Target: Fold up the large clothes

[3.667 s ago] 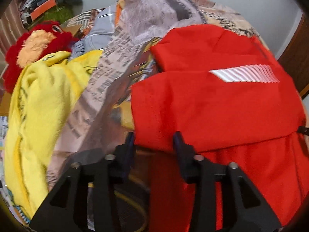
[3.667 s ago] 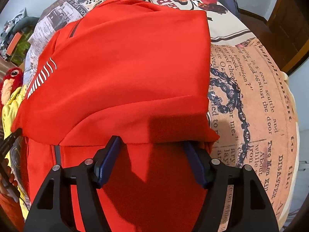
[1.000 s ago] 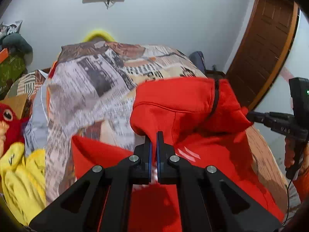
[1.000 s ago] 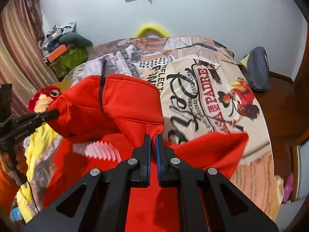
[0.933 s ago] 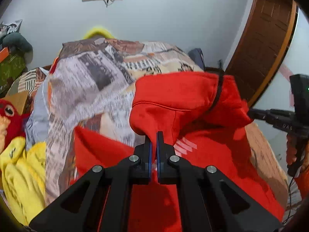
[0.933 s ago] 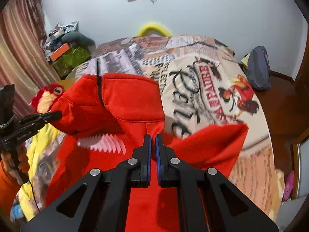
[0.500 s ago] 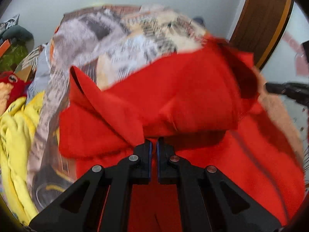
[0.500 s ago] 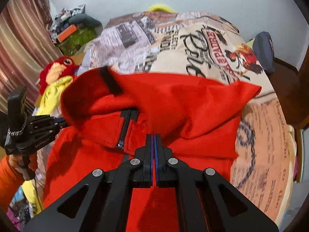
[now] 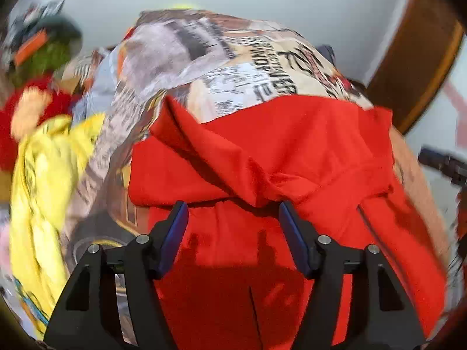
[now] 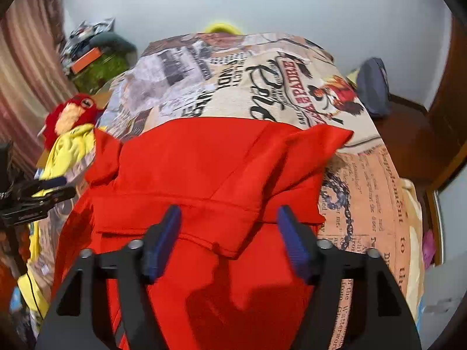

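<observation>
A large red hooded jacket [image 9: 292, 151] lies on the bed, its upper part folded down over its lower part. My left gripper [image 9: 232, 207] hovers over the fold's near edge with its jaws opening; the cloth lies slack between the blue pads, which do not press on it. My right gripper [image 10: 229, 210] stands the same way over the red jacket [image 10: 204, 160], jaws opening, and a loose seam edge droops between its fingers. The left gripper's black body [image 10: 38, 198] shows at the right wrist view's left edge.
A newspaper-print bedspread [image 10: 262, 67] covers the bed [image 9: 239, 67]. A yellow garment [image 9: 41, 169] and a red plush toy [image 10: 73, 113] lie at the left side. A dark bag [image 10: 375, 87] sits on the floor at the right, near a wooden door [image 9: 414, 58].
Both grippers, shut on the jacket's raised upper edge, carried it toward me and down onto the lower part. Their jaws have now parted and the cloth rests released.
</observation>
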`<act>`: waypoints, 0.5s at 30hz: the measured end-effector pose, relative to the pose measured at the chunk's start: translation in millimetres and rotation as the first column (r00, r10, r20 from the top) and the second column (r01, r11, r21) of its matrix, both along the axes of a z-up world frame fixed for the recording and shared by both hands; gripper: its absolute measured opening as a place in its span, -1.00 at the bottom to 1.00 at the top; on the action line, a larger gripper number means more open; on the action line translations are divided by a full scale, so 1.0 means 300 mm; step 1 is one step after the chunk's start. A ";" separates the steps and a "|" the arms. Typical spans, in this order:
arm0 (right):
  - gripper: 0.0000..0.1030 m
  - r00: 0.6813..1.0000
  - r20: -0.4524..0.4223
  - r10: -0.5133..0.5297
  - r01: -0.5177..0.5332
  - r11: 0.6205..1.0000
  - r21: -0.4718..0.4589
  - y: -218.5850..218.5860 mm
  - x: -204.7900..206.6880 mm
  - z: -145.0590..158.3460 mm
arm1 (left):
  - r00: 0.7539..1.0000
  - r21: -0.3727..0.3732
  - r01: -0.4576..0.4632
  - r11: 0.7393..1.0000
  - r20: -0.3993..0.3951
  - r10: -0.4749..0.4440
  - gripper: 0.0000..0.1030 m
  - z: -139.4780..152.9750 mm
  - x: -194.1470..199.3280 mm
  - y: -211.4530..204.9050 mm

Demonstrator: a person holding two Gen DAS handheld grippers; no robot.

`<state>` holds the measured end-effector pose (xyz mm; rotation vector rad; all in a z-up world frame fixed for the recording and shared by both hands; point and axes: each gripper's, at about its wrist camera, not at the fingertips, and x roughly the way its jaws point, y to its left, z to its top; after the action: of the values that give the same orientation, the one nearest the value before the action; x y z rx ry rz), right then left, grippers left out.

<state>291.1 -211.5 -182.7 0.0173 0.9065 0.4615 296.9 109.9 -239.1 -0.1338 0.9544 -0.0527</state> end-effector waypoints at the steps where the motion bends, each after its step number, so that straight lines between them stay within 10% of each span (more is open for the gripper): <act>1: 0.41 1.000 -0.012 -0.021 0.021 1.000 0.014 -0.011 0.012 -0.010 | 1.000 -0.049 -0.027 0.998 -0.009 0.027 0.24 -0.007 0.006 0.025; 7: 0.41 0.976 -0.200 -0.083 0.109 0.987 0.122 -0.058 0.112 -0.143 | 0.993 -0.278 -0.101 0.955 -0.093 0.078 0.24 -0.089 0.095 0.069; 15: 0.42 0.943 -0.321 -0.083 0.132 0.982 0.134 -0.044 0.167 -0.281 | 0.983 -0.209 -0.180 0.961 -0.083 0.166 0.24 -0.108 0.335 0.095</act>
<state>341.0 -224.7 -267.1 0.2880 1.1749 0.4317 397.2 138.3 -271.5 -0.4213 0.9964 0.0104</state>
